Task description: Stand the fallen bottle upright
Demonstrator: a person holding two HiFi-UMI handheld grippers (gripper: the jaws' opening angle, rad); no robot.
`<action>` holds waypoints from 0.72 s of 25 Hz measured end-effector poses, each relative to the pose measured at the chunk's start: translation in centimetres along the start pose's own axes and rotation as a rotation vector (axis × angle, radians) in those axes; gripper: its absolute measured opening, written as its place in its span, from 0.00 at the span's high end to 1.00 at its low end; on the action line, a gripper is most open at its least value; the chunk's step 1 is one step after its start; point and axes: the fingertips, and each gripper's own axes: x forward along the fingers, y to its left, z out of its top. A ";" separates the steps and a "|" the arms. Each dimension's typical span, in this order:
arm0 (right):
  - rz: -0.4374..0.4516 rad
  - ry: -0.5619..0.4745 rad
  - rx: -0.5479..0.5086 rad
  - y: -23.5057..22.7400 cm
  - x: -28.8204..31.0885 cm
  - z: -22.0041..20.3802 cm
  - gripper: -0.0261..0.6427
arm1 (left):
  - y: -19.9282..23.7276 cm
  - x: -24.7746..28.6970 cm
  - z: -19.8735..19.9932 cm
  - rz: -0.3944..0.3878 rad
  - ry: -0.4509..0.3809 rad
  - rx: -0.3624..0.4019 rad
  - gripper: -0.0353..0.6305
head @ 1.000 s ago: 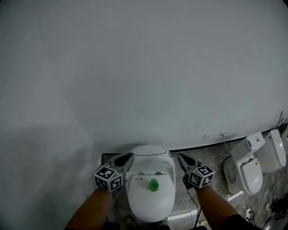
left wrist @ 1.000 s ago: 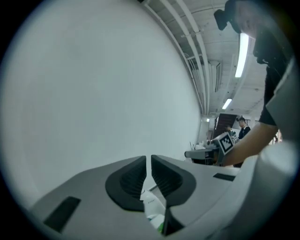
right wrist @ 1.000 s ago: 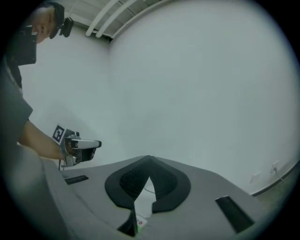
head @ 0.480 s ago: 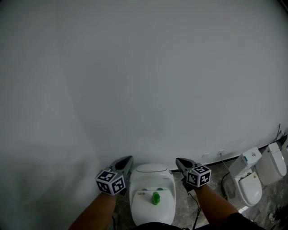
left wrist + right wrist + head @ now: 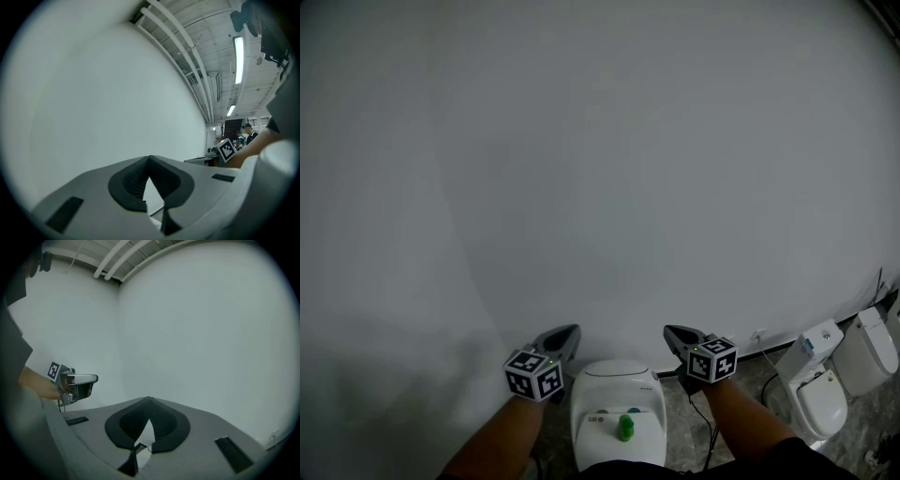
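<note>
A small green bottle (image 5: 624, 428) sits on top of a white toilet (image 5: 617, 382) at the bottom of the head view; its pose is too small to tell. My left gripper (image 5: 566, 334) (image 5: 149, 159) is held up to the left of the toilet, pointing at the white wall, jaws shut on nothing. My right gripper (image 5: 673, 334) (image 5: 149, 400) is held up to the toilet's right, also shut and empty. Both are well above the bottle. The right gripper view shows the left gripper (image 5: 77, 385) from the side.
A plain white wall (image 5: 600, 169) fills most of the head view. Two more white toilets (image 5: 814, 380) (image 5: 865, 352) stand on the grey floor at the right, with a cable (image 5: 705, 427) on the floor beside the middle toilet. People stand far off (image 5: 247, 133).
Both grippers have risen beside the toilet and stayed shut. The head view has tilted up, so the toilet and green bottle have slid down toward the bottom edge.
</note>
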 end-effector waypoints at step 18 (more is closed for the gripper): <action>0.025 0.030 -0.013 0.8 -1.4 1.1 0.94 | -1.3 -0.4 1.1 0.000 0.006 -0.027 0.94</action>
